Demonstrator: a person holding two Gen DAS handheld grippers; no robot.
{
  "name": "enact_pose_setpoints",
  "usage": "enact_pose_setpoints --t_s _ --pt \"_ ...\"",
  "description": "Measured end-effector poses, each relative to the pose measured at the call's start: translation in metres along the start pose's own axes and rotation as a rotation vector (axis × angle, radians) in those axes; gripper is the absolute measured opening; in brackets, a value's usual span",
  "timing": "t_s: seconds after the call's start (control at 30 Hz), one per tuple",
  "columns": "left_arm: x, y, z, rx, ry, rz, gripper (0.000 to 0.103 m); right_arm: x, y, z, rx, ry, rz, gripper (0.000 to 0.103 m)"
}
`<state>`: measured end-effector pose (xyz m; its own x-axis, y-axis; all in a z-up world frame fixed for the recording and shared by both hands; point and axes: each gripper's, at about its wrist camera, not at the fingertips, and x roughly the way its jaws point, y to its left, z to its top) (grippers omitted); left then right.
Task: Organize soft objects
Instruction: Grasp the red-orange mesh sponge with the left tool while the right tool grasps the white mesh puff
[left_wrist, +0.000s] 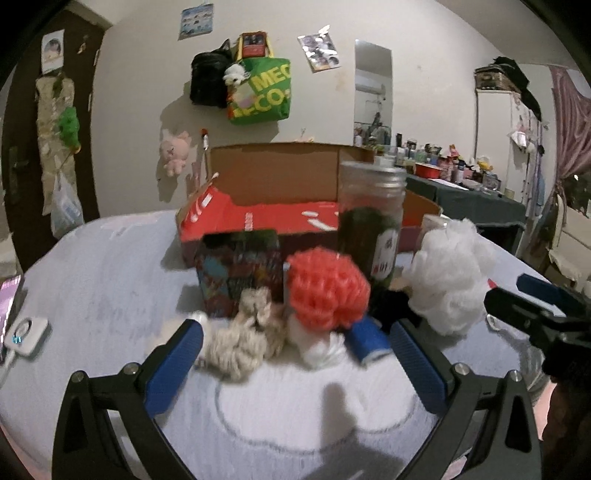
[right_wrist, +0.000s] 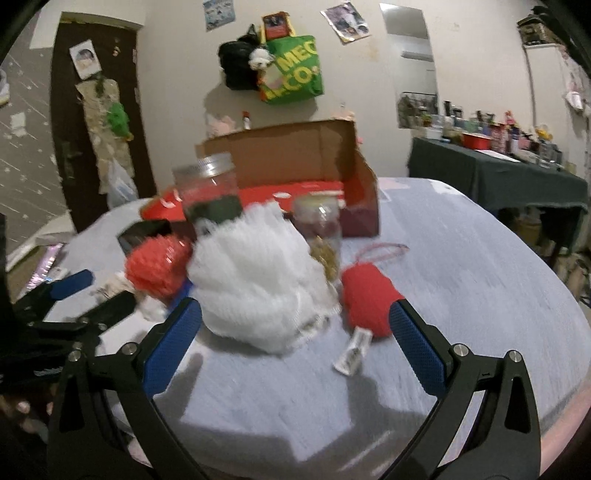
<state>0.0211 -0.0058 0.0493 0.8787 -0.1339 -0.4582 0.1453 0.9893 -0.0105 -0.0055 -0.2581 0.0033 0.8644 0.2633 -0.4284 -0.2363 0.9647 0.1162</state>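
Observation:
Soft things lie on the pale cloth-covered table in front of an open red cardboard box (left_wrist: 258, 218) (right_wrist: 354, 192). In the left wrist view I see a beige yarn bundle (left_wrist: 243, 336), an orange mesh pouf (left_wrist: 327, 288), a white tuft (left_wrist: 321, 347) and a white mesh pouf (left_wrist: 448, 273). My left gripper (left_wrist: 295, 350) is open, just short of the yarn and orange pouf. In the right wrist view the white pouf (right_wrist: 255, 280) and a red knitted piece (right_wrist: 369, 302) lie between the tips of my open right gripper (right_wrist: 295, 321). The orange pouf (right_wrist: 159, 269) lies left of them.
A tall jar with dark contents (left_wrist: 371, 221) (right_wrist: 210, 192), a patterned box (left_wrist: 240, 273), a blue spool (left_wrist: 367, 339) and a small glass jar (right_wrist: 321, 229) stand among the soft things. A paper tag (right_wrist: 352, 352) lies on the cloth. A phone and charger (left_wrist: 22, 332) lie at the left edge.

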Motion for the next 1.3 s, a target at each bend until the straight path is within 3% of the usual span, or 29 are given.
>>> enact_pose_setpoints --t_s 0.3,0.4,0.5,0.6,0.73,0.97,1.3 --pt "0.012 -0.004 0.025 0.041 0.019 -0.047 0.103 0.022 0.004 0.023 -0.043 0.054 0.138 0.103" --pt "0.019 -0.006 0.028 0.054 0.037 -0.056 0.098 0.035 0.002 0.026 -0.055 0.083 0.190 0.102" --pt "0.027 -0.004 0.029 0.050 0.061 -0.069 0.091 0.047 0.003 0.026 -0.078 0.117 0.222 0.092" --pt "0.033 -0.003 0.030 0.048 0.080 -0.087 0.080 0.055 0.004 0.021 -0.093 0.150 0.257 0.074" --pt "0.037 -0.002 0.026 0.036 0.117 -0.161 0.049 0.053 0.007 0.018 -0.102 0.140 0.269 0.054" --pt "0.023 -0.008 0.021 0.068 0.073 -0.159 0.042 0.040 0.004 0.015 -0.061 0.087 0.242 0.042" --pt "-0.009 0.001 0.034 0.060 0.014 -0.164 0.042 0.010 -0.002 0.025 -0.028 0.012 0.230 0.041"
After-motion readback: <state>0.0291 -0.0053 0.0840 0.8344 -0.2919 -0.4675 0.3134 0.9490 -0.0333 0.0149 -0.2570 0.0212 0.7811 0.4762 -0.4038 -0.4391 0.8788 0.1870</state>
